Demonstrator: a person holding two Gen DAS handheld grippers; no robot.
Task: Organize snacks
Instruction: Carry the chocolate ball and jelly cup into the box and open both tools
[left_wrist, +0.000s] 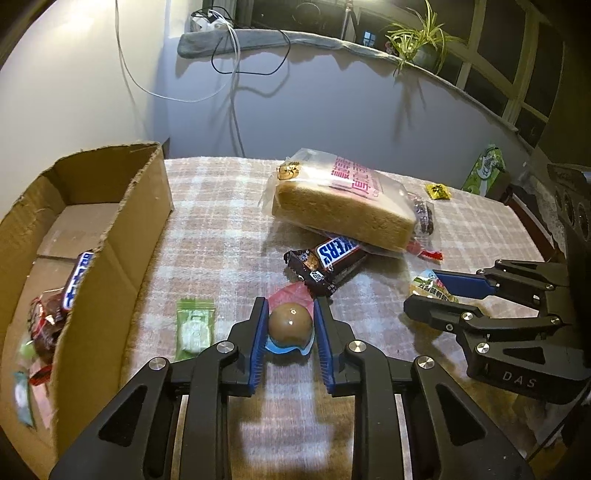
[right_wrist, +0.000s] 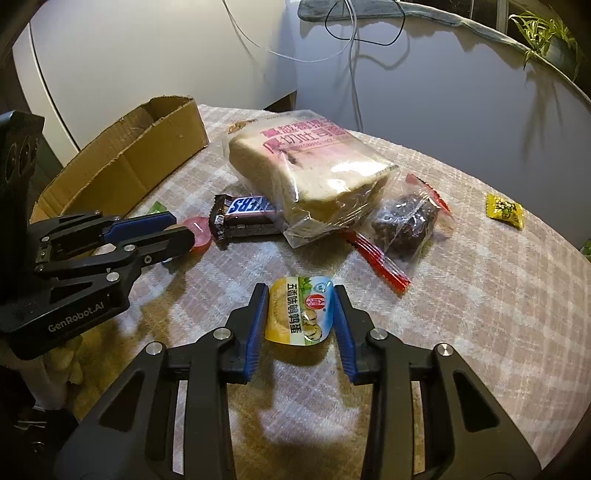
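Observation:
My left gripper (left_wrist: 290, 306) is shut on a brown egg-shaped snack (left_wrist: 290, 324) in a clear pack with red and blue foil, resting on the checked tablecloth (left_wrist: 221, 229). From the right wrist view the same gripper (right_wrist: 183, 227) shows side-on over the pink pack (right_wrist: 197, 230). My right gripper (right_wrist: 301, 295) is shut on a yellow quail-egg packet (right_wrist: 299, 317), its blue pads against both sides. The open cardboard box (left_wrist: 110, 229) at the left holds a Snickers bar (left_wrist: 79, 280) and other wrapped snacks.
A bagged bread loaf (left_wrist: 343, 210) lies mid-table, partly over a second Snickers bar (left_wrist: 328, 262). A green candy (left_wrist: 195, 328) sits left of my left gripper. A dark snack bag (right_wrist: 406, 218), a red pack (right_wrist: 380, 262) and a yellow candy (right_wrist: 505, 210) lie to the right.

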